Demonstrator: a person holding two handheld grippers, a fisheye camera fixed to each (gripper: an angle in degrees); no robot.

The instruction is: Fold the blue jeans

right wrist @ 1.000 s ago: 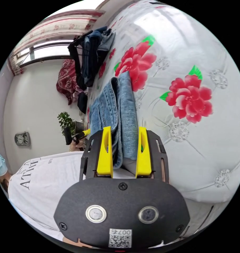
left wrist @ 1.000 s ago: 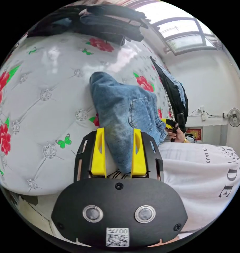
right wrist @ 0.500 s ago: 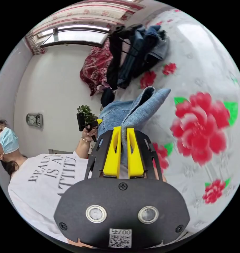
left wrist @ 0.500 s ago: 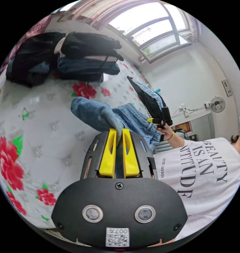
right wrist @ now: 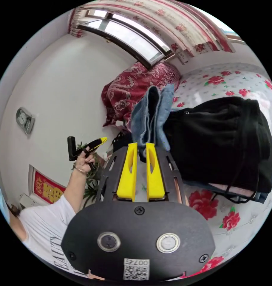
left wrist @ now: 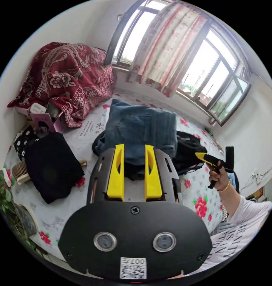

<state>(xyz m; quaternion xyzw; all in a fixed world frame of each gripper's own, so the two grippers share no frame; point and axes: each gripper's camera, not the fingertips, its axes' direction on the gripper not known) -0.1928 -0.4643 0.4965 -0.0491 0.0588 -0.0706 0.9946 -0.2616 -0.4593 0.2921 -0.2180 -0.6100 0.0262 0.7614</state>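
The folded blue jeans [left wrist: 142,125] lie flat on top of a pile of dark clothes [left wrist: 186,149] on the flowered bed. My left gripper [left wrist: 135,147] is open, its yellow jaws apart just short of the jeans' near edge, with nothing pinched. In the right gripper view the jeans [right wrist: 151,113] appear edge-on against the black pile [right wrist: 219,140]. My right gripper [right wrist: 141,144] has its jaws close together just before the jeans' edge. In the left gripper view the right gripper [left wrist: 203,155] is held in a hand, clear of the jeans. The left gripper [right wrist: 101,139] also appears in the right gripper view.
A dark red patterned blanket [left wrist: 64,74] is heaped at the bed's far corner, under a curtained window [left wrist: 201,59]. A black garment [left wrist: 51,166] lies to the left with small items beside it. A potted plant [left wrist: 4,193] stands at the bed's edge. Flowered sheet [right wrist: 231,77] shows beyond the pile.
Both grippers carried the jeans from the near side of the bed onto the clothes pile. The left gripper's jaws have opened and let go; both views swung toward the window.
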